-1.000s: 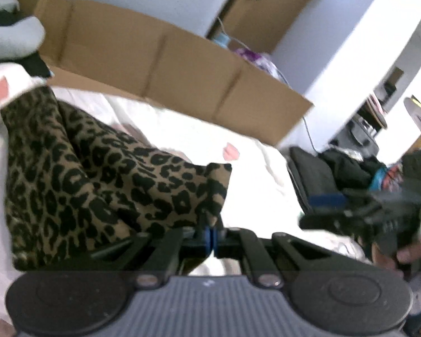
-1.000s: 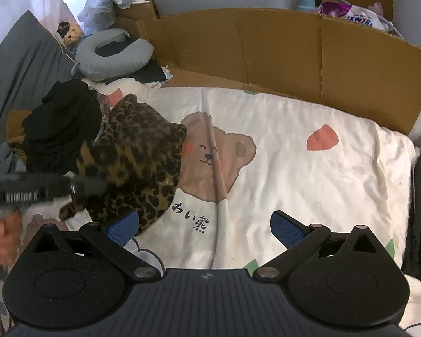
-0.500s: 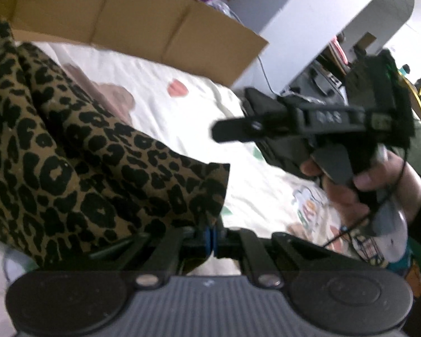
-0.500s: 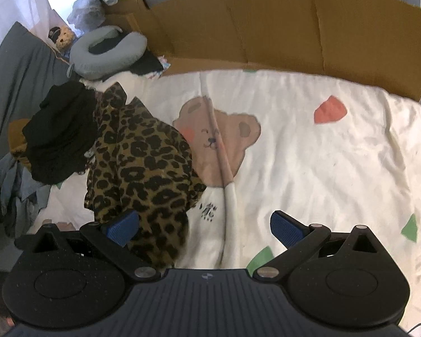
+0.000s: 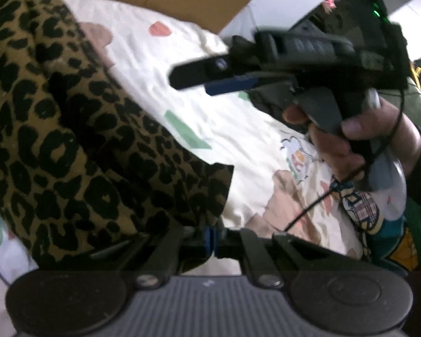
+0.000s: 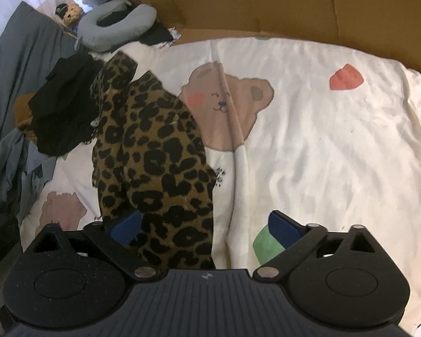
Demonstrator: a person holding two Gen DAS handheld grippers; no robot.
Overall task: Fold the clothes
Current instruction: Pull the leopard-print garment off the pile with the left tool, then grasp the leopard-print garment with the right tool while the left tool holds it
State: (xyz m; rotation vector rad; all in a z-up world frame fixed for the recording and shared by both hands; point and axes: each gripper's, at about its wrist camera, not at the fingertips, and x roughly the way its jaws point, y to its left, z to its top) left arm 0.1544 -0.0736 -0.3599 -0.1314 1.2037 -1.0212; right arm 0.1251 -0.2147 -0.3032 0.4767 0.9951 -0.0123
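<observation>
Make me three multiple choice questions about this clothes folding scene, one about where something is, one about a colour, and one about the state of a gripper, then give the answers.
1. Where does the neck pillow lie?
A. At the far left corner of the bed, by the cardboard
B. On the bear print
C. In the right gripper

2. What colour is the patch printed on the sheet to the right of the bear's face?
A. Blue
B. Red
C. Yellow

3. What state is the left gripper in?
A. Open and empty
B. Shut on the leopard garment
C. Shut on the sheet

Answers:
1. A, the right wrist view shows the grey pillow at the far left beside the cardboard wall.
2. B, the patch is plainly red.
3. B, the left wrist view shows the jaws closed together on a corner of the leopard cloth, while the right gripper has its jaws wide apart.
</observation>
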